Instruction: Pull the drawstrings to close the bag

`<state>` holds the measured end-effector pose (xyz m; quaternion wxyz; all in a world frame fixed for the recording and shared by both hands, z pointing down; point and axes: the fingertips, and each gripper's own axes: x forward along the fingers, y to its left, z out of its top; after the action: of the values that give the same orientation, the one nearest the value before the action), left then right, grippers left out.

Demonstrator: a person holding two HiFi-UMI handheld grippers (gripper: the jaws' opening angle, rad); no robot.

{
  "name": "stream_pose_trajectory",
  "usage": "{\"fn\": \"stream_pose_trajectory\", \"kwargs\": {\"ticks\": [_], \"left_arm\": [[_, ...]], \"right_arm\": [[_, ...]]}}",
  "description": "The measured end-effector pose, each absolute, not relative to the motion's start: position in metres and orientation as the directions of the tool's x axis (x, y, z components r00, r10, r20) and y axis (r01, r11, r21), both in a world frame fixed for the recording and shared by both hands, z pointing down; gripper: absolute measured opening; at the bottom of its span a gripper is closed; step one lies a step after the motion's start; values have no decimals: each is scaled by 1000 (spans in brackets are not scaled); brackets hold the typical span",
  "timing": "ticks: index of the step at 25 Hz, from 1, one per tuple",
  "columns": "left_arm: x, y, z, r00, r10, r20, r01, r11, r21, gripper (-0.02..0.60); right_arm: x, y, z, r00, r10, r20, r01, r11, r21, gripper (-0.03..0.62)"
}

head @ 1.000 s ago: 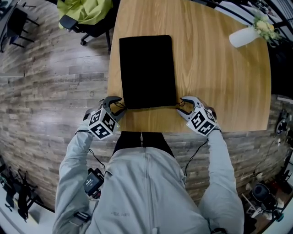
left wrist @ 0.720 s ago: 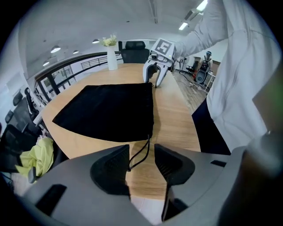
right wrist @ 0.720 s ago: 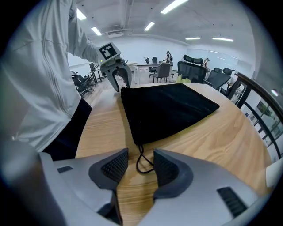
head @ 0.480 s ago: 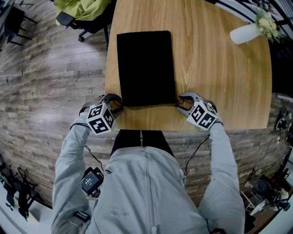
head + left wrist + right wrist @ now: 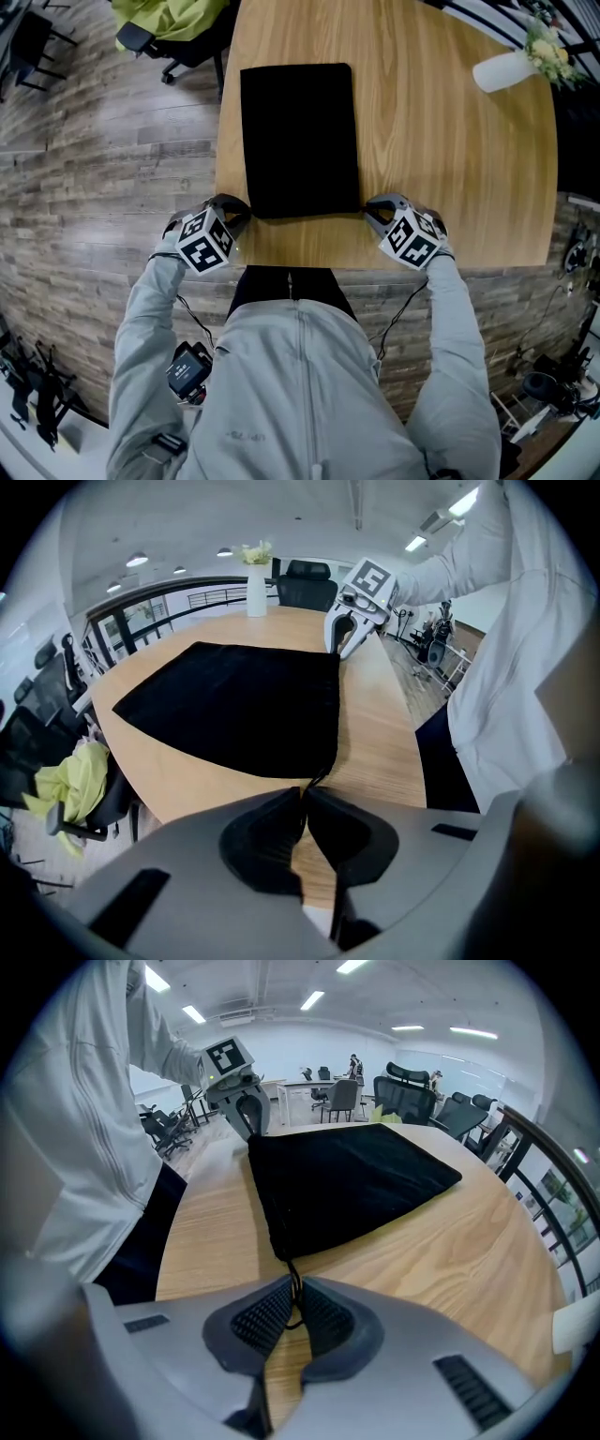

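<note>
Rounded light wooden table (image 5: 450, 169) seen on grey-brown plank floor (image 5: 103, 187). Black office chair (image 5: 187, 64) draped with yellow-green cloth (image 5: 169, 14) noted beyond the table's far left corner. White vase (image 5: 502, 72) with flowers stood at far right. Ceiling strip lights (image 5: 314, 999), more office chairs (image 5: 405, 1091) and dark railing (image 5: 544, 1147) shown.

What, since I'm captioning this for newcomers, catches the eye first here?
A black bag lies flat on the wooden table. At its near corners the left claw and right claw are closing, each on a drawstring. A white vase of flowers stands far right.
</note>
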<state>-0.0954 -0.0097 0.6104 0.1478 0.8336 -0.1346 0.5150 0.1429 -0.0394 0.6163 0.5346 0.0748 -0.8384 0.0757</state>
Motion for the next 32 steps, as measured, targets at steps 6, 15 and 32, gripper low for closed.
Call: {"fn": "stream_pose_trajectory", "kwargs": {"ticks": [6,15,32], "left_arm": [[-95,-11,610,447,-85,890,-430,-894,130,28],[-96,-12,607,451,-148,880,-514,-849,121,28],[-111,-76,511,441,-477,760,-711,-702,-27,28]], "right_arm": [[147,-42,616,-424,-55,904,-277,958,-71,25],[151,-44,608,-439,-171,882,-397,918,-20,25],[145,-101,500,-446,-546,710,-623,758,192,25]]}}
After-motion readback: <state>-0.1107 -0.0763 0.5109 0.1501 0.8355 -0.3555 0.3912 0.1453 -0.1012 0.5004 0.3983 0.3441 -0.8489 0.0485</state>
